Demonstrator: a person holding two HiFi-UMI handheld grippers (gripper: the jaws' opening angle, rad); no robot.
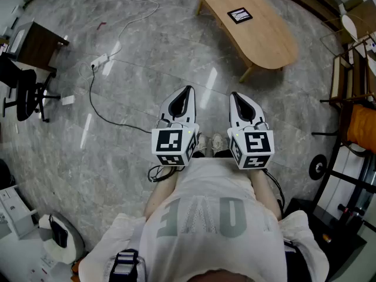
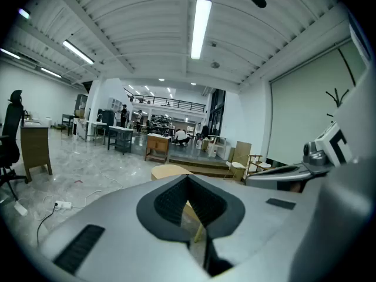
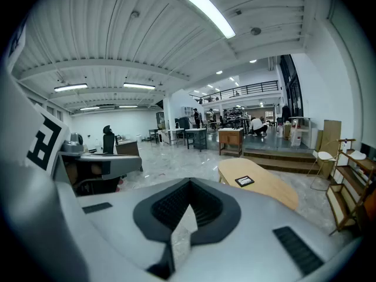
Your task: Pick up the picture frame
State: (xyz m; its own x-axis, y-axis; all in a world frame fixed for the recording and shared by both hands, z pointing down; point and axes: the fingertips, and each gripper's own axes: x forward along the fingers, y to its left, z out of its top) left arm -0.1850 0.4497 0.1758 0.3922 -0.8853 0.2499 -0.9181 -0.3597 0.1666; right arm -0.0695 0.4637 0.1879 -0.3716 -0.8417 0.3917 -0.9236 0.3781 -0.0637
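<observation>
A: Status of the 2 grippers?
B: Left gripper [image 1: 187,91] and right gripper [image 1: 234,96]: jaws fully closed, nothing held.
A: Picture frame [image 1: 239,14] location?
B: Flat on the wooden table [image 1: 267,37], well apart from both grippers.

Distant picture frame [image 1: 239,15], contents illegible.

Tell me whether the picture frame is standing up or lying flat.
Lying flat: the picture frame rests level on the wooden table, face upward.
</observation>
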